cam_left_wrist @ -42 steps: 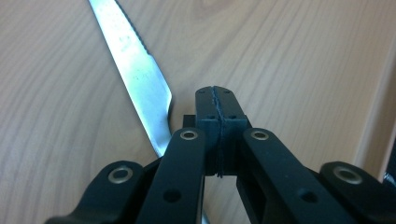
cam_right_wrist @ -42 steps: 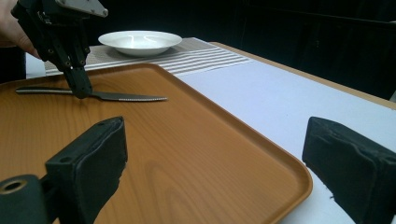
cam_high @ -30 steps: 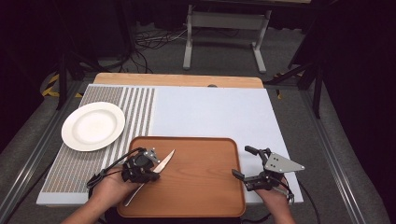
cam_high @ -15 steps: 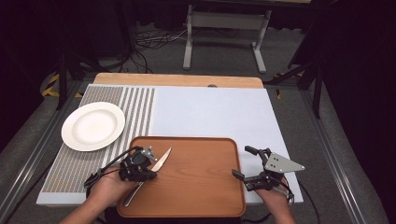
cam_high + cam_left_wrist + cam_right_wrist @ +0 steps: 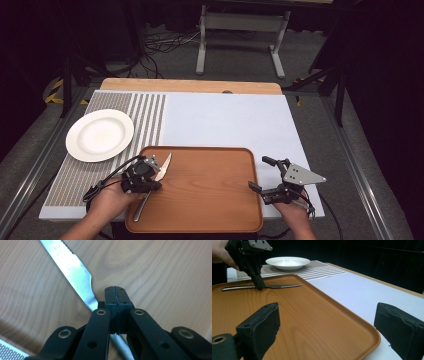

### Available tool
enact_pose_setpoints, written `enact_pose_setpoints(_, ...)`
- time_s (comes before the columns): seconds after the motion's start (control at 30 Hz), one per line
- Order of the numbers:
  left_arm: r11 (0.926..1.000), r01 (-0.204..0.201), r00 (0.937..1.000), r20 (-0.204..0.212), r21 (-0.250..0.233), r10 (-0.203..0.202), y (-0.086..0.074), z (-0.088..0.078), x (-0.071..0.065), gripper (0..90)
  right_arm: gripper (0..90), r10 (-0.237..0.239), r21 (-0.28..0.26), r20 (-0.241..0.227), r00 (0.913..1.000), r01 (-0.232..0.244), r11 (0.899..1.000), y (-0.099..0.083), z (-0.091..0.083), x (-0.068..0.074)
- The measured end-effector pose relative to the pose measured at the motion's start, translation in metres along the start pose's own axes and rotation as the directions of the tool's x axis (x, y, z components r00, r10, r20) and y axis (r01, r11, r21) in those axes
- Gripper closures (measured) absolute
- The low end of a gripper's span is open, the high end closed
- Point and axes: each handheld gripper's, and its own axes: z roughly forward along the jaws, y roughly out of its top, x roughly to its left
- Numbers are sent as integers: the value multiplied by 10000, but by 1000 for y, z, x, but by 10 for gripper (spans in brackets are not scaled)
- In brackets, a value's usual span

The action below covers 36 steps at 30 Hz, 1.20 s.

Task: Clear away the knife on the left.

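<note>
**One knife, one wide tray**

One broad desk (image 5: 225, 120) carries a pale mat, striped at its left, with much bare room beyond the wooden tray (image 5: 200, 190) at the near edge. A white plate (image 5: 100, 135) sits on the stripes, apart from the tray. No readable writing anywhere. The knife (image 5: 72, 270), steel with a serrated blade, lies flat near the tray's left rim. The left tool (image 5: 117, 298) is pressed together, tips at the knife's neck. The right tool (image 5: 329, 327) stands spread over the tray's right rim.
</note>
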Motion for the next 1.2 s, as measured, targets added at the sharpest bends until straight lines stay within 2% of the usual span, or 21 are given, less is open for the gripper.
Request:
enact_pose_setpoints(0.27, 9998, 222, 9997, -136, -3, -222, -8, -4, 5, 900, 71, 11, -12, 38, 10000, -11, 10000, 0, 0, 0)
enact_pose_setpoints(0.4, 9989, 472, 9988, -111, 13, -472, -12, -6, 5, 900, 71, -6, -1, -12, 10000, 6, 10000, 0, 0, 0)
enact_pose_setpoints(0.43, 9993, 378, 9992, -148, 17, -378, -13, -7, 6, 900, 71, -13, 15, 4, 10000, 13, 10000, 0, 0, 0)
enact_pose_setpoints(0.8, 9963, 861, 9961, -183, -51, -862, -24, -11, 8, 900, 71, -38, 50, -38, 10000, 38, 10000, 0, 1, 1)
enact_pose_setpoints(0.83, 9967, 809, 9965, -229, -68, -810, -24, -11, 8, 900, 71, -36, 46, -36, 10000, 36, 10000, 0, 1, 1)
enact_pose_setpoints(0.87, 9956, 939, 9953, -227, -70, -941, -26, -11, 8, 900, 71, -31, 37, -23, 10000, 31, 10000, 0, 1, 0)
enact_pose_setpoints(1.2, 9960, 880, 9959, -219, -121, -883, -27, -12, 9, 899, 71, -30, 50, -23, 10000, 30, 10000, 0, 2, 1)
